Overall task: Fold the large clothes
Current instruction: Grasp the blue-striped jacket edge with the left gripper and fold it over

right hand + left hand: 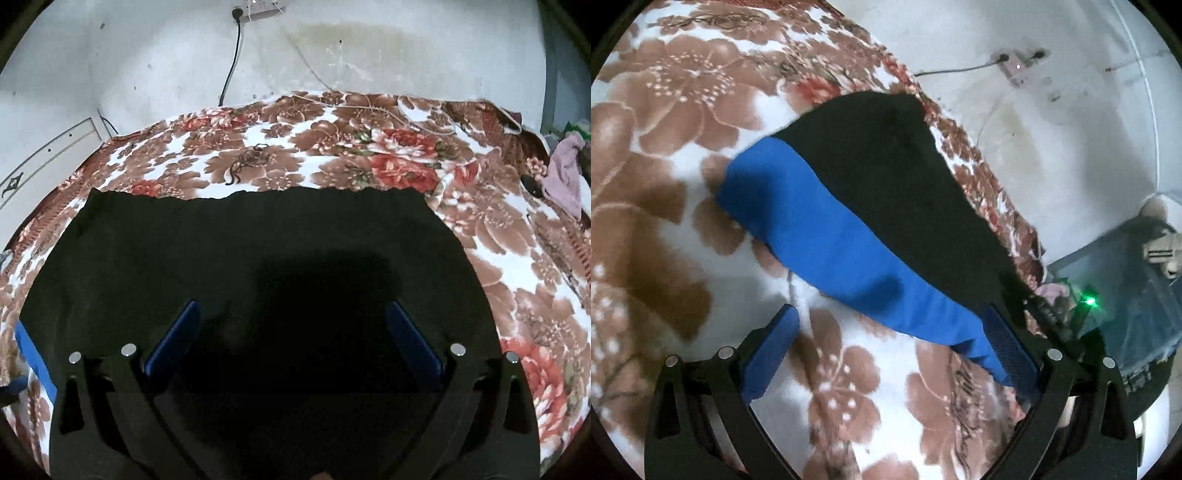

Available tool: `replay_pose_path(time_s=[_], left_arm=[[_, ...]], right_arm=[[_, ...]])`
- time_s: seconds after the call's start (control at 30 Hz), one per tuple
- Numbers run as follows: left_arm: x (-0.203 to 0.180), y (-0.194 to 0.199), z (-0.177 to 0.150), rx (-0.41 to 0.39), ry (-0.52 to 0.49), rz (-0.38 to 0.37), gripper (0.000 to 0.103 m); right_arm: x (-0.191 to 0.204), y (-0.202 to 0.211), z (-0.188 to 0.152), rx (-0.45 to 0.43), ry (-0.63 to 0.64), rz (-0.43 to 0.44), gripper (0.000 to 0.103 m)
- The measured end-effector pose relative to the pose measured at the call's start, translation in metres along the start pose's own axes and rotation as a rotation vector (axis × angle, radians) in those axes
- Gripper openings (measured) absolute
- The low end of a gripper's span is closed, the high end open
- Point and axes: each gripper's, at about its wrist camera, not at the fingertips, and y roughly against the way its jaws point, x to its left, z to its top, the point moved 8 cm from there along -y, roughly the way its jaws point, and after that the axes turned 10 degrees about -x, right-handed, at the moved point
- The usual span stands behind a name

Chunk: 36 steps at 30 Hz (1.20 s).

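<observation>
A large black garment (258, 251) with a blue part lies spread on a floral blanket (332, 147). In the left wrist view the black part (886, 170) and the blue part (827, 236) run diagonally across the blanket (665, 147). My left gripper (894, 332) is open, its right finger against the blue edge and its left finger free. My right gripper (291, 332) is open and hovers just above the black cloth. A strip of the blue part (33, 354) shows at the left edge there.
A white wall (147, 74) with a power strip (258, 5) and cable stands behind the bed. A pink cloth (565, 170) lies at the bed's right end. In the left wrist view the bed edge drops to a pale floor (1052, 147), with a box (1126, 277) there.
</observation>
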Motion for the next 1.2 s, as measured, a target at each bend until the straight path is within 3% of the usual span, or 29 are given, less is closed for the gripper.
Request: replay_pose_path(time_s=[0.17,0.4,0.5,0.67,0.8,0.93,1.2], left_arm=[[-0.008,-0.021,0.004,-0.001,0.011,-0.027,0.098],[-0.006,-0.044,0.011,-0.033,0.017,0.039,0.098],[-0.008,-0.039,0.006,-0.028,0.031,0.091,0.098],[-0.005,-0.016,-0.01,0.003,0.084,0.103,0.098],[0.003,-0.023,-0.006,-0.057,0.14,0.127,0.098],[0.003,-0.035,0.012,-0.16,0.13,0.149,0.098],[0.012,-0.06,0.046,-0.215,0.104,0.162,0.098]], right_arm=[[-0.011,-0.004,0.0,0.006,-0.021,-0.017,0.098],[-0.014,-0.01,-0.002,0.024,-0.034,-0.006,0.098],[-0.013,-0.012,0.001,0.018,-0.024,-0.009,0.098],[-0.011,-0.02,-0.002,0.035,-0.008,-0.019,0.098],[-0.008,-0.022,-0.001,0.03,0.004,-0.024,0.098],[-0.009,-0.021,-0.003,0.035,0.001,-0.014,0.098],[-0.008,-0.022,-0.002,0.034,-0.014,0.0,0.098]])
